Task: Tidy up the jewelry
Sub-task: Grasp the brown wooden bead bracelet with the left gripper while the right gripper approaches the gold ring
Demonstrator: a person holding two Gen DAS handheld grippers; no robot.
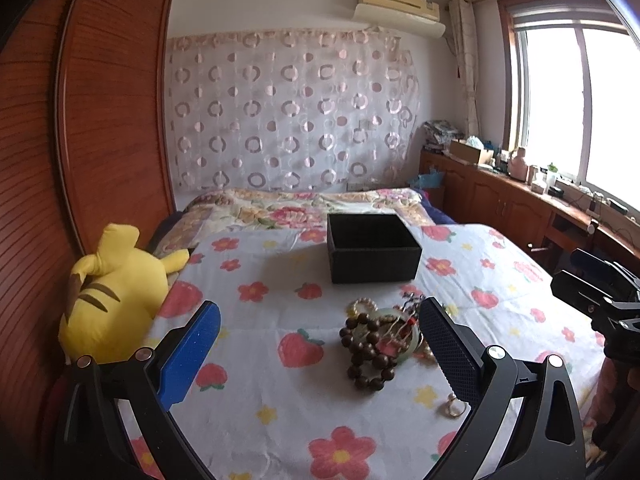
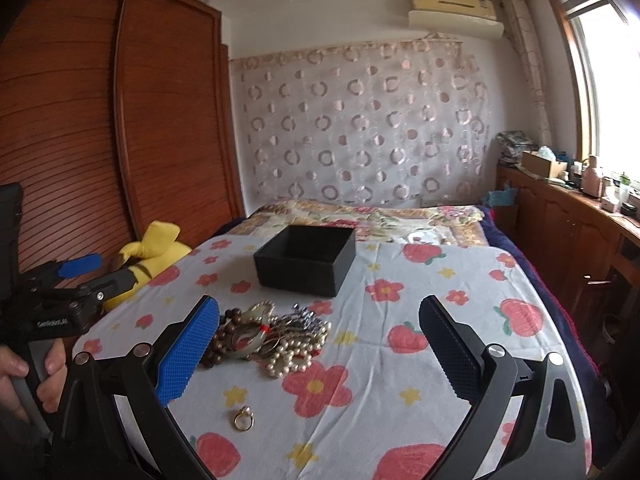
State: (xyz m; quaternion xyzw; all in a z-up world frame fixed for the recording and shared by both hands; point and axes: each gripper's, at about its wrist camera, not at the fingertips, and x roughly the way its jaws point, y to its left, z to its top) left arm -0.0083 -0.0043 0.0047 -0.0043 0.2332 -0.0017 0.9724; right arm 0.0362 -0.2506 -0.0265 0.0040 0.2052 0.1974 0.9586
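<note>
A tangled pile of jewelry [image 1: 380,340] [image 2: 266,336] lies on the flowered bedsheet: brown wooden beads [image 1: 366,354], a pearl strand [image 2: 294,354], a green bangle [image 2: 248,334]. A gold ring [image 2: 243,418] [image 1: 454,406] lies apart, nearer to me. Behind the pile stands an open black box [image 1: 372,246] [image 2: 306,260]. My left gripper [image 1: 320,344] is open, its right finger beside the pile. My right gripper [image 2: 318,344] hangs open above the sheet with the pile by its left finger. Each gripper shows at the edge of the other view [image 1: 592,288] [image 2: 80,272].
A yellow plush toy [image 1: 116,292] [image 2: 154,254] lies at the bed's left edge against a wooden wardrobe [image 1: 100,120]. A folded floral quilt [image 1: 304,206] sits behind the box. A wooden counter [image 1: 520,196] with clutter runs under the window on the right. A hand [image 2: 24,376] holds the left gripper's handle.
</note>
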